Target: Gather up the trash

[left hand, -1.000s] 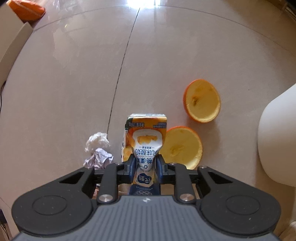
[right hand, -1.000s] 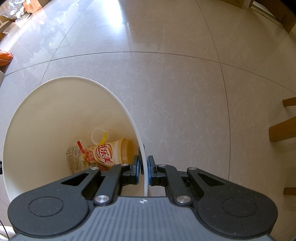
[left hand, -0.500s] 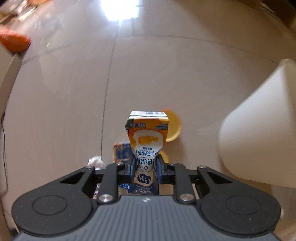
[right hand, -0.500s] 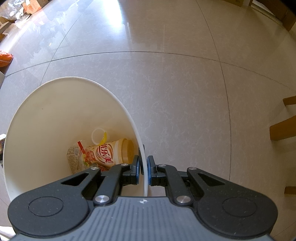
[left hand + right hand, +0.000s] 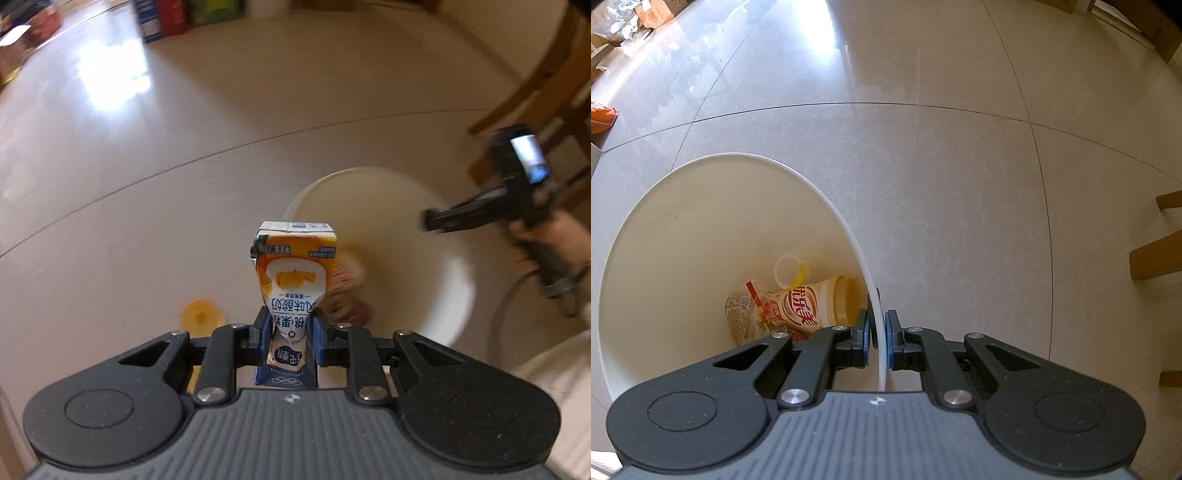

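Transfer step. The left gripper (image 5: 290,332) is clamped on a squashed yogurt carton (image 5: 293,280) at frame centre, the white bin (image 5: 402,236) at centre-right. The right gripper (image 5: 878,341) pinches the bin's rim (image 5: 849,229). Next: bring the carton over the bin's mouth and open the jaws. An orange peel (image 5: 202,316) lies on the floor, lower left.

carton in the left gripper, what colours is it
The carton is orange and white with a dark blue base, clearest in the left wrist view.

Left gripper (image 5: 290,328) jaws clamped tight, pointing steeply down; right gripper (image 5: 877,338) jaws pinched nearly together.
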Demonstrator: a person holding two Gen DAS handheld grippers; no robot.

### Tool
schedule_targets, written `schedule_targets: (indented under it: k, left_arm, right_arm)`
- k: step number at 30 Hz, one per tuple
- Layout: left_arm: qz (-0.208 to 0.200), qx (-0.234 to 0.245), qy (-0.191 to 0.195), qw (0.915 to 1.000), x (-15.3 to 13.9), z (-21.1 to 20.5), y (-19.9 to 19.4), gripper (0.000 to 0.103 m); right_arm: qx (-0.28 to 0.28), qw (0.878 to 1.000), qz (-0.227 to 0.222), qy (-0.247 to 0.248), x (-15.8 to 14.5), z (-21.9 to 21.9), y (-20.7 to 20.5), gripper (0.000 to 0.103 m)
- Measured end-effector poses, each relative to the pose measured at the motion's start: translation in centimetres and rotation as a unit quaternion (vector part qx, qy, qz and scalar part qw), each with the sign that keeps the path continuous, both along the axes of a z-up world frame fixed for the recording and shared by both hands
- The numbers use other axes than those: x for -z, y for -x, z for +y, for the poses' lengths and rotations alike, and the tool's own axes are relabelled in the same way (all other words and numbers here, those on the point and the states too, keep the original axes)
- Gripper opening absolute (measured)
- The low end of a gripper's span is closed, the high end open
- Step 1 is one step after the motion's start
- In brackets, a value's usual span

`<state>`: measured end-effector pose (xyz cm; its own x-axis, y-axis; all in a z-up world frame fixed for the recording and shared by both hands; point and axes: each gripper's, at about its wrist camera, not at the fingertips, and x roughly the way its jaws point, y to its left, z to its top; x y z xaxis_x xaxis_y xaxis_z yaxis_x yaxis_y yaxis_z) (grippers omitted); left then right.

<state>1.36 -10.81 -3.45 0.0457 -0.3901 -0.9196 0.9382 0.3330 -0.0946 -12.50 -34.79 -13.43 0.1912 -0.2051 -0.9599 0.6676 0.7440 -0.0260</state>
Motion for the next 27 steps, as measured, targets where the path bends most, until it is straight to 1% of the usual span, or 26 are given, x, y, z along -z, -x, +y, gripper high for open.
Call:
schedule_targets:
  k: [3, 6, 8, 9, 10, 11, 12, 14, 15, 18, 19, 22, 27]
  left_arm:
    - [0.011, 0.026, 0.015, 0.9995, -0.9, -1.4, 1.9, 0.021]
    - [0.021, 0.046, 0.017, 0.9986, -0.8, -2.3, 3.8, 0.023]
    - [0.013, 0.061, 0.017, 0.9979, -0.6, -2.5, 4.5, 0.039]
    - [0.009, 0.068, 0.018, 0.9975, -0.6, -2.7, 4.8, 0.059]
    - [0.006, 0.072, 0.022, 0.9972, -0.6, -2.7, 5.0, 0.076]
    - [0.001, 0.072, 0.030, 0.9970, -0.6, -2.5, 5.2, 0.079]
    - [-0.004, 0.070, 0.038, 0.9968, -0.7, -2.3, 5.2, 0.079]
    - [-0.006, 0.069, 0.042, 0.9967, -0.9, -1.9, 5.0, 0.081]
    - [-0.006, 0.064, 0.042, 0.9970, -0.8, -1.7, 4.9, 0.084]
    - [-0.009, 0.051, 0.052, 0.9973, -0.8, -0.9, 4.3, 0.086]
    - [-0.009, 0.047, 0.054, 0.9974, -0.9, -1.5, 4.5, 0.088]
    - [-0.010, 0.024, 0.066, 0.9975, -0.5, -0.9, 4.0, 0.093]
    - [-0.028, -0.009, 0.070, 0.9971, 0.4, 1.5, 2.4, 0.093]
  right_arm:
    - [0.001, 1.000, 0.000, 0.000, 0.0, 0.0, 0.0, 0.010]
    - [0.000, 1.000, 0.000, 0.000, 0.0, 0.0, 0.0, 0.010]
    - [-0.001, 1.000, 0.000, 0.000, 0.0, 0.1, 0.0, 0.010]
    - [-0.001, 1.000, 0.000, 0.000, 0.0, 0.0, 0.0, 0.010]
    - [-0.001, 1.000, 0.000, 0.000, 0.0, 0.1, 0.0, 0.010]
    - [-0.001, 1.000, 0.000, 0.000, 0.0, 0.1, 0.0, 0.010]
    - [-0.001, 1.000, 0.000, 0.000, 0.0, 0.1, 0.0, 0.010]
    - [-0.002, 1.000, 0.001, 0.000, 0.0, 0.1, 0.0, 0.010]
    - [-0.002, 1.000, 0.000, 0.001, 0.0, 0.1, 0.0, 0.011]
    - [-0.003, 1.000, 0.001, 0.002, 0.1, 0.2, 0.0, 0.011]
    - [-0.003, 1.000, 0.001, 0.003, 0.0, 0.3, 0.0, 0.011]
    - [-0.003, 1.000, 0.001, 0.002, 0.0, 0.3, 0.0, 0.011]
    - [-0.002, 1.000, 0.000, 0.002, 0.0, 0.3, 0.1, 0.011]
